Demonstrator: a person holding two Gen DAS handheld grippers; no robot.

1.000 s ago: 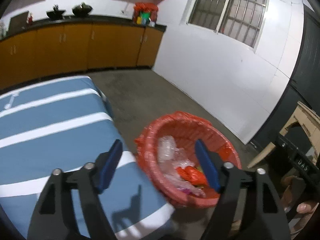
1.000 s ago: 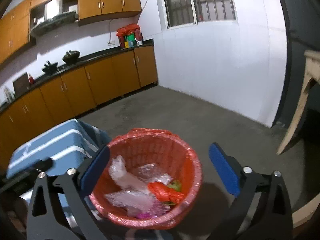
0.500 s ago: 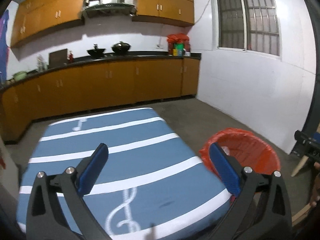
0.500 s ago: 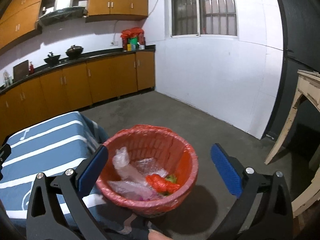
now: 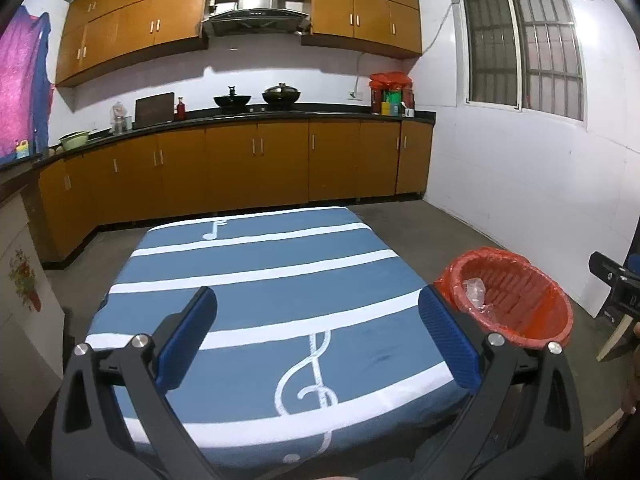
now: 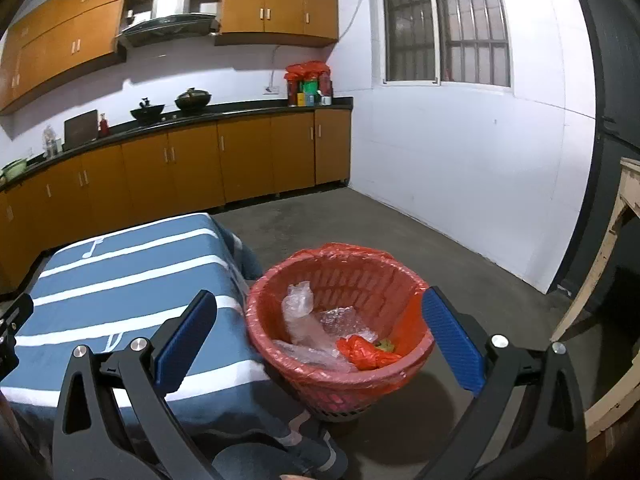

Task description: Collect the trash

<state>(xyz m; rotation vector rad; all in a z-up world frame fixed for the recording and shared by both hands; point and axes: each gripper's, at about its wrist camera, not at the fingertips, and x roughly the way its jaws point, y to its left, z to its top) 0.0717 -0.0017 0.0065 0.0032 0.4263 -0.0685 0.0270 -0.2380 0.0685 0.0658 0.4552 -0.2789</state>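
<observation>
1. The left gripper (image 5: 318, 340) hangs over a table covered in a blue cloth (image 5: 256, 280) with white stripes and music notes. Its jaws have just been opening and now stand spread wide, with nothing between the blue pads.
2. The right gripper (image 6: 320, 340) is also spread wide and holds nothing; its view looks down into the basket.
3. The trash basket (image 6: 340, 376), red and lined with a red plastic bag, stands on the concrete floor just beside the table's right edge.
4. Inside the basket lie crumpled clear plastic wrap (image 6: 298, 308), a piece of bubble wrap (image 6: 344, 320), a scrunched orange-red bag (image 6: 366, 354) and a small green scrap.
5. Far across the room, orange-brown cabinets (image 5: 256, 168) run under a dark counter that bears two black woks (image 5: 256, 99).
6. At the right edge of the right view stands a pale wooden frame (image 6: 600, 256).
</observation>
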